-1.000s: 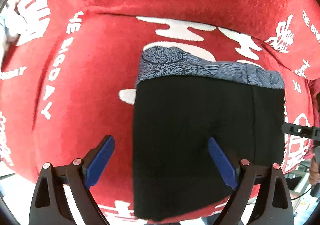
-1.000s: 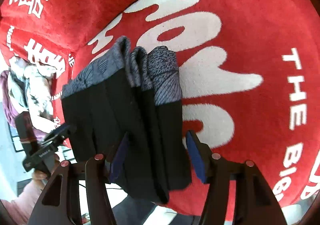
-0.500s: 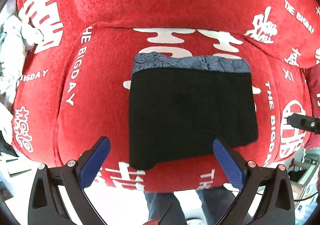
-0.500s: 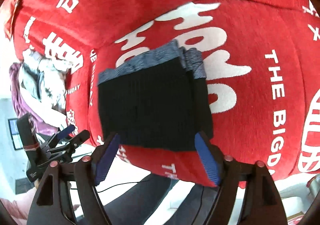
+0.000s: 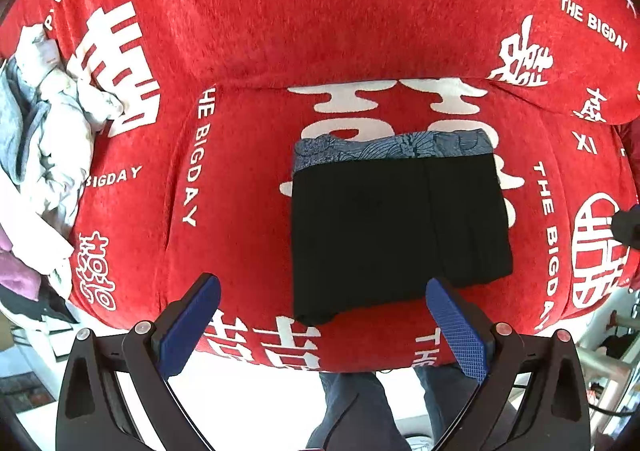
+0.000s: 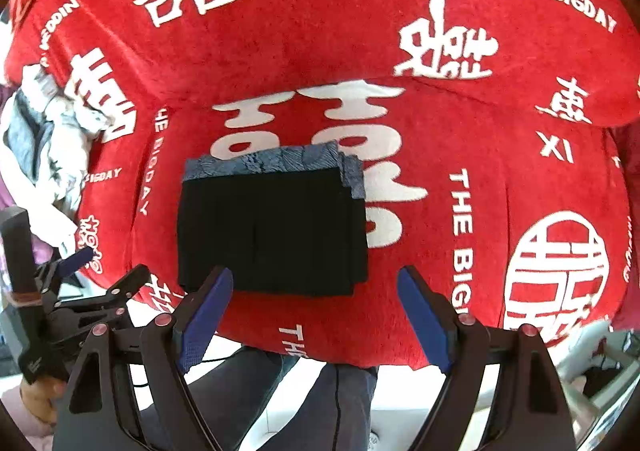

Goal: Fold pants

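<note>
The black pants [image 5: 396, 231] lie folded into a compact rectangle on the red seat cushion [image 5: 240, 211], with a blue-grey patterned waistband along the far edge. They also show in the right wrist view [image 6: 272, 231]. My left gripper [image 5: 324, 323] is open and empty, held back over the cushion's front edge. My right gripper [image 6: 316, 311] is open and empty, also back from the pants. The left gripper appears at the left of the right wrist view [image 6: 80, 291].
The red cover with white lettering drapes the chair's backrest [image 5: 320, 11] and armrest [image 5: 580, 63]. A heap of pale and purple clothes [image 5: 44, 139] lies at the left. The person's legs [image 5: 360, 407] stand in front of the seat.
Both grippers have let go of the folded pants, opened wider and pulled back and up. The pants now lie flat on the cushion and look smaller.
</note>
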`<state>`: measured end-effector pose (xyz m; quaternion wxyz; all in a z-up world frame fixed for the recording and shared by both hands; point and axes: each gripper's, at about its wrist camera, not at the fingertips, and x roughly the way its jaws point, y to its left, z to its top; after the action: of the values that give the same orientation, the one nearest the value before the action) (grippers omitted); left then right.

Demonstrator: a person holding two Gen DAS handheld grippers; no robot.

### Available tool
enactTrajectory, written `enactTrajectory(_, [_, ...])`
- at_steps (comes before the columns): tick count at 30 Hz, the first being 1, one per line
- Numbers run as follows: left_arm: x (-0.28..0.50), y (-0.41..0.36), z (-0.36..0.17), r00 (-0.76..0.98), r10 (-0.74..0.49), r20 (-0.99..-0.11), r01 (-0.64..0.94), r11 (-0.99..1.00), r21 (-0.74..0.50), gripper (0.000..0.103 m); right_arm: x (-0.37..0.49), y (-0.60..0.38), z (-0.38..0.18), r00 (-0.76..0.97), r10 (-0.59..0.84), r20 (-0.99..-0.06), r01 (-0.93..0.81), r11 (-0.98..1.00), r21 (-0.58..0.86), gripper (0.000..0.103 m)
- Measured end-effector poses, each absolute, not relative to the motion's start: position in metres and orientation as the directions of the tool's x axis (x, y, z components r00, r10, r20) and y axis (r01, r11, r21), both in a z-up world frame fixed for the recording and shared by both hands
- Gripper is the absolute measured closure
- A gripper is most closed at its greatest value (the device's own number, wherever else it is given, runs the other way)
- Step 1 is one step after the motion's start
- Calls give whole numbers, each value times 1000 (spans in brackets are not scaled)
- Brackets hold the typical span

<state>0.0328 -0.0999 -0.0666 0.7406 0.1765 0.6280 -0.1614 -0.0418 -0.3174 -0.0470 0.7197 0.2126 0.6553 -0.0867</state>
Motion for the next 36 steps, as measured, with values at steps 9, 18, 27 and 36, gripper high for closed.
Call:
enactTrajectory(9, [32,-95,-50,177,-64,-982,504,863,34,0,-51,-294,-34,104,76,-992,469,875,116,16])
enactTrajectory(18, [24,-84,-29,220,-63,-973,442,896,42,0,-54,-284,-16,140,56,-989,467,876,116,16])
enactTrajectory(27, [3,-88,-2,279,-51,-959,369,928,58,0,-64,-282,-2,168,40,-985,401,910,105,16])
enactTrajectory(36, [-7,-94,18,331,-46,-943,352,933,78,0,-76,-283,5,196,45,-980,381,917,119,16])
